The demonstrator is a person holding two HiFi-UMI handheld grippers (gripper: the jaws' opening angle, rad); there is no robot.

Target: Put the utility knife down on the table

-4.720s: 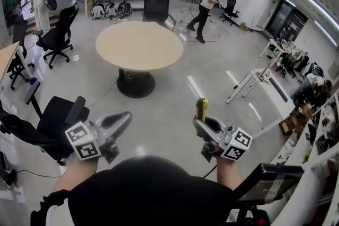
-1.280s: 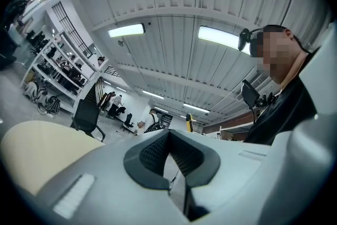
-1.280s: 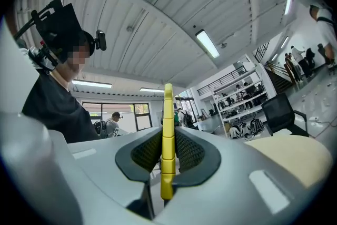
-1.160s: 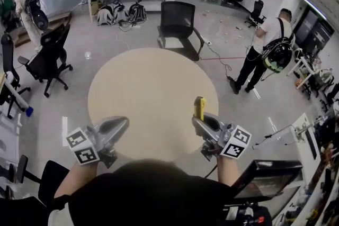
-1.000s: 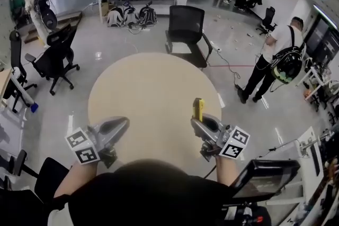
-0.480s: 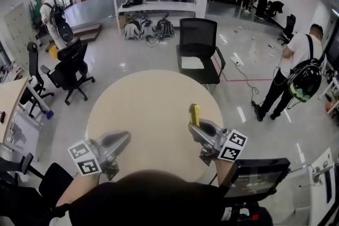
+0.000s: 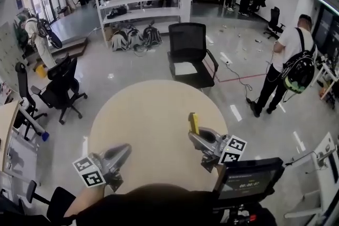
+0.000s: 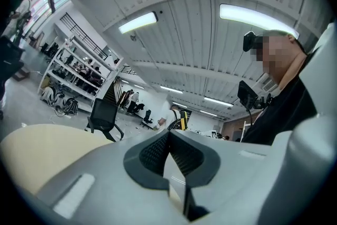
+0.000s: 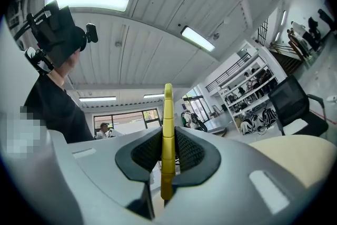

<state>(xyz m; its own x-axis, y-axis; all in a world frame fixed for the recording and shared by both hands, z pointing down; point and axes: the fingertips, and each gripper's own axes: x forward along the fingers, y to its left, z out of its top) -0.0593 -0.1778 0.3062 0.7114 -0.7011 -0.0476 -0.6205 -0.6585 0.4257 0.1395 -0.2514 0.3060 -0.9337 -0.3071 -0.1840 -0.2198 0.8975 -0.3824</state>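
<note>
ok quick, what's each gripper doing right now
Left gripper: closed, nothing between its jaws.
Right gripper: closed on the yellow utility knife.

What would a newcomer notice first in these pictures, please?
The yellow utility knife, clamped in the right tongs, juts over the near edge of the round beige table. Beside it the left tongs are shut and empty; a black office chair stands beyond the table.

Open tabletop ahead; a chair stands beyond it.
</note>
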